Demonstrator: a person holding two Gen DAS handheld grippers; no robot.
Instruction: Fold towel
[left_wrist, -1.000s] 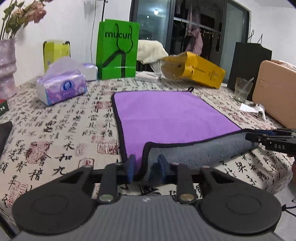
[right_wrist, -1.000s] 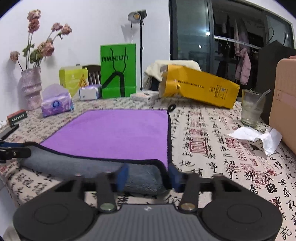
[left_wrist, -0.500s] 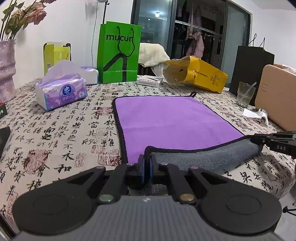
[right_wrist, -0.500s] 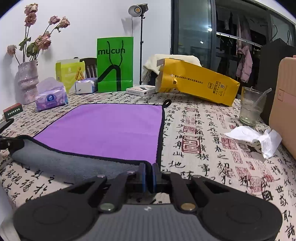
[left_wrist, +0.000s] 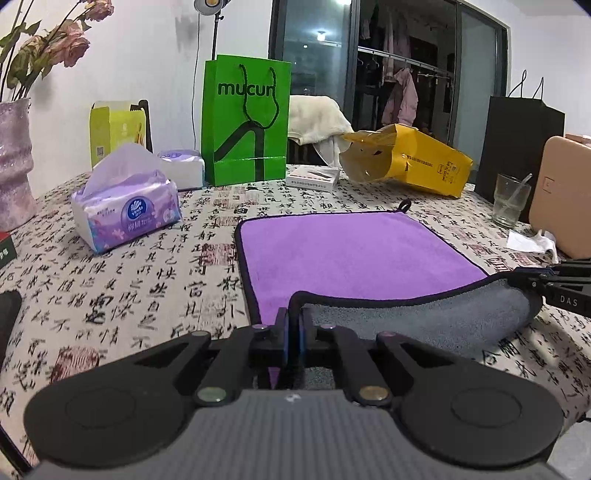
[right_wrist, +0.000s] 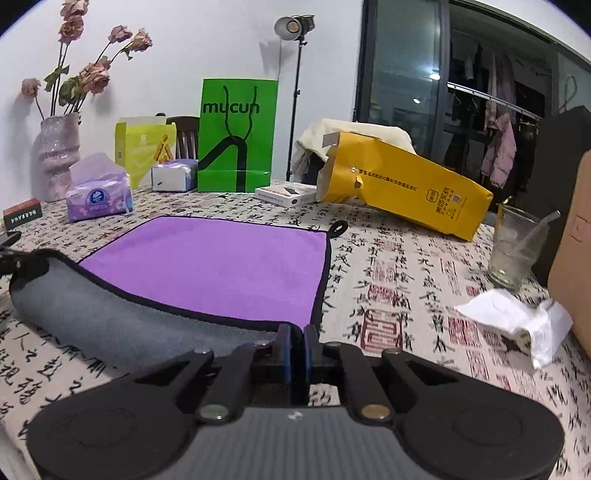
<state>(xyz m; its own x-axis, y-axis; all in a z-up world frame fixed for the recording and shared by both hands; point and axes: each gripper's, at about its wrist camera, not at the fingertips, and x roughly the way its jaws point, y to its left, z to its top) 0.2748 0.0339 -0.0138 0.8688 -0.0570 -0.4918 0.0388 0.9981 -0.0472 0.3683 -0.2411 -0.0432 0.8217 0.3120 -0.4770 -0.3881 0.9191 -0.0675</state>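
A purple towel (left_wrist: 351, 254) with a black hem and grey underside lies on the patterned tablecloth; it also shows in the right wrist view (right_wrist: 221, 266). Its near edge is lifted off the table and curls over, showing the grey side (left_wrist: 424, 317). My left gripper (left_wrist: 293, 325) is shut on the towel's near left corner. My right gripper (right_wrist: 297, 341) is shut on the near right corner. Each gripper shows at the edge of the other's view, the right gripper (left_wrist: 532, 278) at the right and the left gripper (right_wrist: 22, 264) at the left.
Beyond the towel stand a green paper bag (left_wrist: 245, 118), a tipped yellow bag (left_wrist: 410, 162) and a small white box (left_wrist: 312, 177). A tissue pack (left_wrist: 125, 210) lies to the left. A glass (right_wrist: 515, 247), crumpled paper (right_wrist: 517, 317) and a tan case (left_wrist: 565, 195) are at the right.
Both grippers closed on the near corners of the towel and lifted the near edge up and forward over the purple side.
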